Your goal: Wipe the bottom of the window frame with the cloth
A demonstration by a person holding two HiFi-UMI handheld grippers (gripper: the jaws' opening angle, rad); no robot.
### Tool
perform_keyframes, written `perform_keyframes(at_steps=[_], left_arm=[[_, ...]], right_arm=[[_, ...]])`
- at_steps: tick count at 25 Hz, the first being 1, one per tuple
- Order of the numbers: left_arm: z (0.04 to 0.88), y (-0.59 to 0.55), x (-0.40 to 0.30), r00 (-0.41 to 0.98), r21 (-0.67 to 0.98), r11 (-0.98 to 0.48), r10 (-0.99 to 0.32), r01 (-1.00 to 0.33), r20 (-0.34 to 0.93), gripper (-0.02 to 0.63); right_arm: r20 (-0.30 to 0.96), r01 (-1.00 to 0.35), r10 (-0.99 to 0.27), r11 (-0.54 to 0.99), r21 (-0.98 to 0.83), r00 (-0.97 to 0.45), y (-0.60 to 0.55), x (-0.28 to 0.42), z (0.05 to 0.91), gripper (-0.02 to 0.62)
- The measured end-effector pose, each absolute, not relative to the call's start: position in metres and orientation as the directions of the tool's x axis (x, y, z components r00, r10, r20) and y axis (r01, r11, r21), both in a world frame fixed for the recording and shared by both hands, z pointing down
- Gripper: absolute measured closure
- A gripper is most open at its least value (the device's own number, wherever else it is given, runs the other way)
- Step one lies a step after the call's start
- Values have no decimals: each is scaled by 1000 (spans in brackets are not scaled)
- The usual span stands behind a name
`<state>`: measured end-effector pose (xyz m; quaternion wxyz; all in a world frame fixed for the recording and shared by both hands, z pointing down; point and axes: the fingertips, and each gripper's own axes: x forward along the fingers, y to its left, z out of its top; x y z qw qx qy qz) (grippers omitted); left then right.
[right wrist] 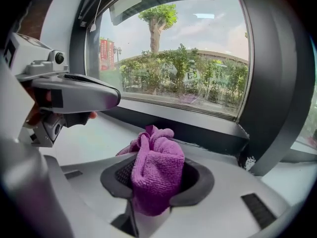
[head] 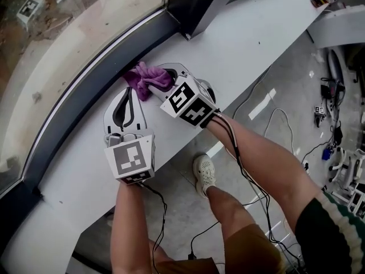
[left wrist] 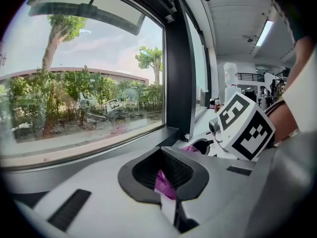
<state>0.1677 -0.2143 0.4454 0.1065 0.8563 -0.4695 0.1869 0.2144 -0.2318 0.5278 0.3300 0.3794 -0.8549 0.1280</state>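
Our left gripper (head: 126,96) pinched an edge of the purple cloth (head: 145,79) in its fingers; our right gripper (head: 164,76) squeezed its bunch on the sill (head: 239,44), beside the window frame (head: 85,84).

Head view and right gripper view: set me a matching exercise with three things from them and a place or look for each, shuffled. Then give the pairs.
Things
1. purple cloth
2. white sneaker
3. bottom of the window frame

Descriptions
A. on the floor, below the white sill
B. a dark band running along the glass
C. bunched between the jaws of the right gripper

Pairs: 1-C; 2-A; 3-B
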Motion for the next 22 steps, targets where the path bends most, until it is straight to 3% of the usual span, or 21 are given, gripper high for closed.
perform_keyframes(at_steps=[12, 22], left_arm=[[457, -240, 248, 501, 16, -547, -755, -837, 422, 597], [462, -229, 257, 527, 11, -573, -746, -819, 407, 597]], right_arm=[[664, -768, -612, 634, 86, -431, -264, 309, 534, 436], [648, -787, -658, 599, 144, -382, -265, 317, 524, 436]])
